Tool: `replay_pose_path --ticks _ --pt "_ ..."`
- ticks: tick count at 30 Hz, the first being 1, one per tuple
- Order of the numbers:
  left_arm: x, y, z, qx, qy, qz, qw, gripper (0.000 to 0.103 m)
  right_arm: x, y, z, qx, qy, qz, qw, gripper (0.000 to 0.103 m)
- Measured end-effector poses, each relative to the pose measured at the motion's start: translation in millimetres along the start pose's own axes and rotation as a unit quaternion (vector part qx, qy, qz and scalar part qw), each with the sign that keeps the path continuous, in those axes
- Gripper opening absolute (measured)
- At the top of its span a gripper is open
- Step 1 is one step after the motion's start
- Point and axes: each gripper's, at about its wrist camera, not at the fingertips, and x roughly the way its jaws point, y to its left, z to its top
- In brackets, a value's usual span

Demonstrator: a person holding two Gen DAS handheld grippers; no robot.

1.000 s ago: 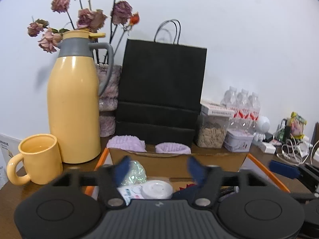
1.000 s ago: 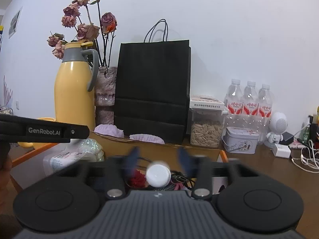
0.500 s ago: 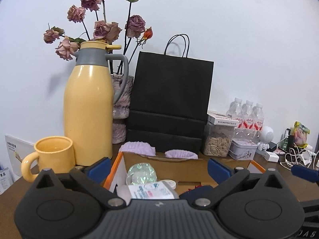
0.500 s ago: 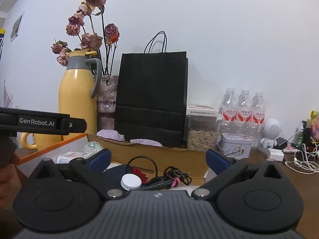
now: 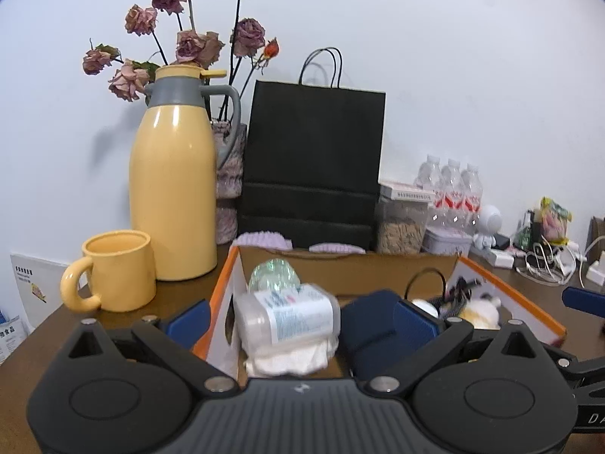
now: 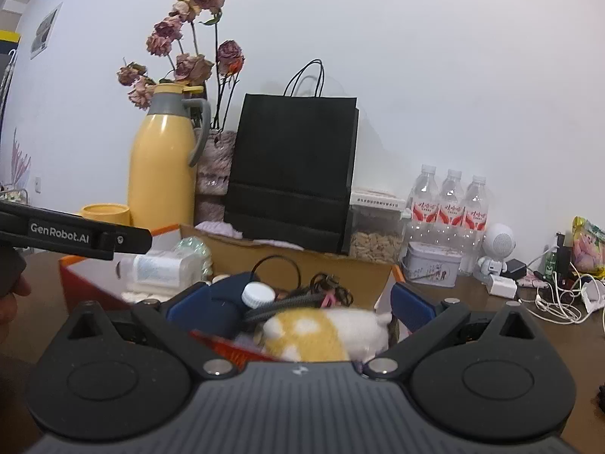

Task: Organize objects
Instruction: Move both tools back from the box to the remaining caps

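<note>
An open cardboard box with orange edges sits on the brown table. In it lie a clear plastic bottle with a label on a white cloth, a dark blue pouch, a small white-capped bottle, tangled black cables and a yellow and white plush toy. My left gripper is open above the box's left side, jaws wide either side of the bottle, touching nothing. My right gripper is open above the plush toy.
A yellow jug, yellow mug, vase of dried roses and black paper bag stand behind the box. A seed jar, tin, water bottles, white toy robot and chargers with cables crowd the right.
Both grippers went from nearly shut to wide open. The white-capped bottle has left the right gripper and lies in the box. Both views have pulled back and up.
</note>
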Motion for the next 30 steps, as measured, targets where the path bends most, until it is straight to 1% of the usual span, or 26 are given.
replay_pose_path --ticks 4,8,13,16,21,24,30 --pt "-10.4 0.7 -9.0 -0.003 0.005 0.005 1.0000 0.103 -6.6 4.2 -9.6 0.006 0.029 0.002 1.000 0.103" --pt "-16.3 1.4 -16.1 -0.003 0.020 0.004 0.9998 0.103 -12.2 10.0 -17.2 0.007 0.056 0.007 0.998 0.103" --pt "-16.3 0.1 -24.1 0.000 0.059 -0.014 0.9981 0.103 -17.9 14.4 -22.8 0.006 0.071 0.000 0.997 0.103" --pt "-17.7 -2.9 -29.4 0.007 0.074 -0.013 0.9971 0.103 -22.5 13.7 -23.9 0.011 0.072 -0.006 0.997 0.103" --pt "-21.7 -6.3 -36.5 0.013 0.090 -0.011 0.9958 0.103 -25.8 10.7 -26.1 0.026 0.088 -0.004 0.996 0.103" --pt "-18.6 -8.2 -39.8 0.018 0.114 -0.011 0.9933 0.103 -25.0 9.9 -27.2 0.028 0.098 -0.008 0.995 0.103" --pt "-16.5 -10.3 -44.7 0.022 0.131 -0.003 0.9912 0.103 -20.4 6.8 -29.8 0.041 0.124 -0.013 0.991 0.103"
